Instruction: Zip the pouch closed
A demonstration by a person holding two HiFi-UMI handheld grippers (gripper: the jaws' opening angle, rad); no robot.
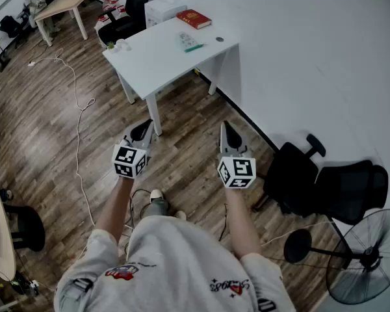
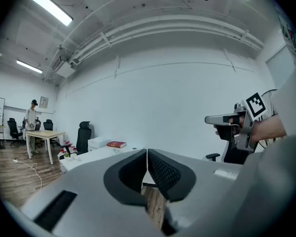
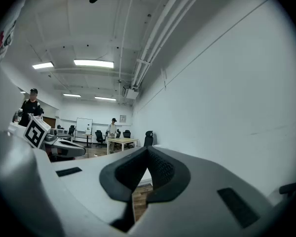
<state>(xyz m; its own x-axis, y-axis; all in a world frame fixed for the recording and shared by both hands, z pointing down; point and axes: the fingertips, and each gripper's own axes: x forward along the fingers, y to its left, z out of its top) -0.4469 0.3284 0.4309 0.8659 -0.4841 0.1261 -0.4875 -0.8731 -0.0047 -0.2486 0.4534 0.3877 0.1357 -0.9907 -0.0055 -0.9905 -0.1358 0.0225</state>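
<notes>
On the white table [image 1: 157,57] ahead lies a small pale flat item with a green edge [image 1: 188,42], possibly the pouch; it is too small to tell more. My left gripper [image 1: 145,128] and right gripper [image 1: 226,127] are held level side by side over the wooden floor, well short of the table. Both are shut with nothing between the jaws. In the left gripper view its jaws [image 2: 147,152] meet, and the right gripper [image 2: 210,119] shows at the right. The right gripper view shows its own closed jaws [image 3: 148,149].
A red book [image 1: 194,19] and a small dark object [image 1: 219,39] also lie on the table. Black office chairs [image 1: 325,187] and a floor fan [image 1: 370,259] stand at the right by the wall. A white cable [image 1: 78,109] runs across the floor. A wooden table [image 1: 65,2] stands farther back.
</notes>
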